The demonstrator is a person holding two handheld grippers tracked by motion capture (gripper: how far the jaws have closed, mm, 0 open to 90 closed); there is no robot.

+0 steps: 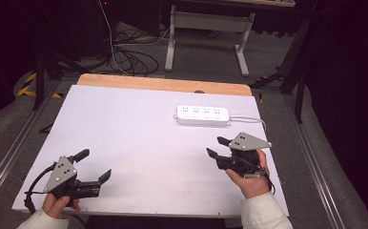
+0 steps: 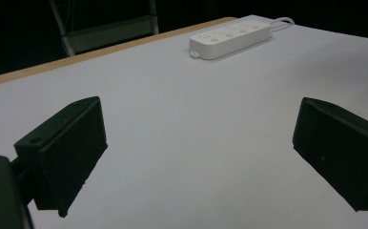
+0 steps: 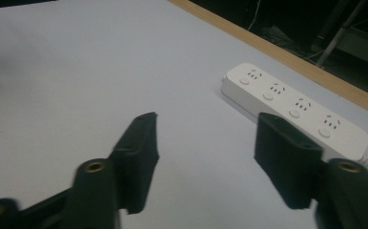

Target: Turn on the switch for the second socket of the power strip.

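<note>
A white power strip [image 1: 202, 115] with several sockets lies flat at the back right of the white tabletop [image 1: 139, 129], its white cord running off to the right. My right gripper [image 1: 215, 146] hovers in front of it, held in a hand with a pale sleeve, jaws partly apart and nothing between them. In the right gripper view the power strip [image 3: 291, 102] lies just beyond the right gripper [image 3: 206, 121], apart from it. My left gripper [image 1: 95, 164] rests near the front left corner, open wide and empty. The left gripper view shows the left gripper [image 2: 199, 124] and the power strip [image 2: 230, 36] far off.
A wooden strip [image 1: 163, 84] borders the table's far edge. Beyond it on the floor stand a white metal frame [image 1: 206, 28] and a tangle of cables [image 1: 129, 57]. Metal rails [image 1: 10, 152] run along both sides of the table.
</note>
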